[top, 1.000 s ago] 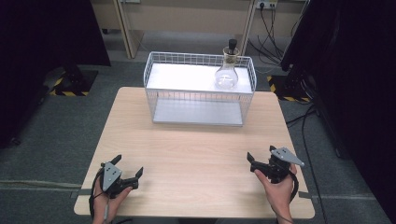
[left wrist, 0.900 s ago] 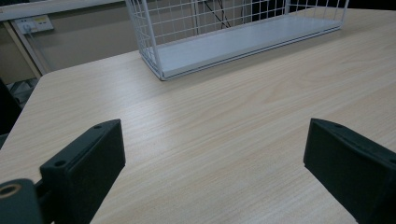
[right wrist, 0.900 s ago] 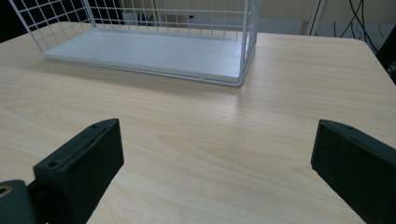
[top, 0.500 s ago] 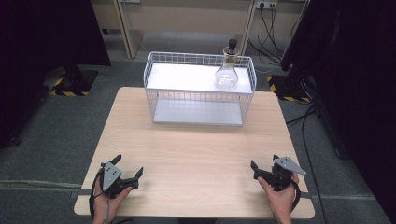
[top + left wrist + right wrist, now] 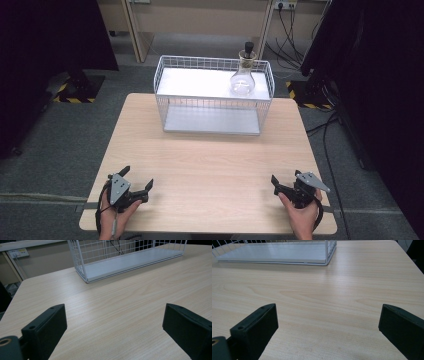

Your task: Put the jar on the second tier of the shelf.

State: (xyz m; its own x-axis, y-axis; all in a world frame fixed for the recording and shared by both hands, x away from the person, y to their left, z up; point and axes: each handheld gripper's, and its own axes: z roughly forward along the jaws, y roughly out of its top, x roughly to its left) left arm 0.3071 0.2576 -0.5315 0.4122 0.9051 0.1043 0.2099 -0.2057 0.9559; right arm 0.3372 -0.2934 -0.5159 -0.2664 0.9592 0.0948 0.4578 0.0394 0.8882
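Note:
A white wire basket (image 5: 165, 100) stands at the far middle of the wooden table (image 5: 215, 160). A clear glass flask (image 5: 242, 80) with a dark stopper stands inside it at the far right corner. At the near left edge, a hand holds my left gripper (image 5: 137, 177), which is open with nothing between its jaws. My right gripper (image 5: 286, 179) is open too, held near the front right corner. The left gripper view looks between the spread jaws of the left gripper (image 5: 115, 322) toward the basket (image 5: 82, 270). In the right gripper view, the right gripper (image 5: 328, 322) faces the basket's corner (image 5: 329, 255).
Bare wood lies between both grippers and the basket. Beyond the table are grey floor, cables (image 5: 292, 35) at the back right and dark curtains at both sides.
My right gripper has drawn back slightly toward the near edge of the table. The left gripper, basket and flask have not moved.

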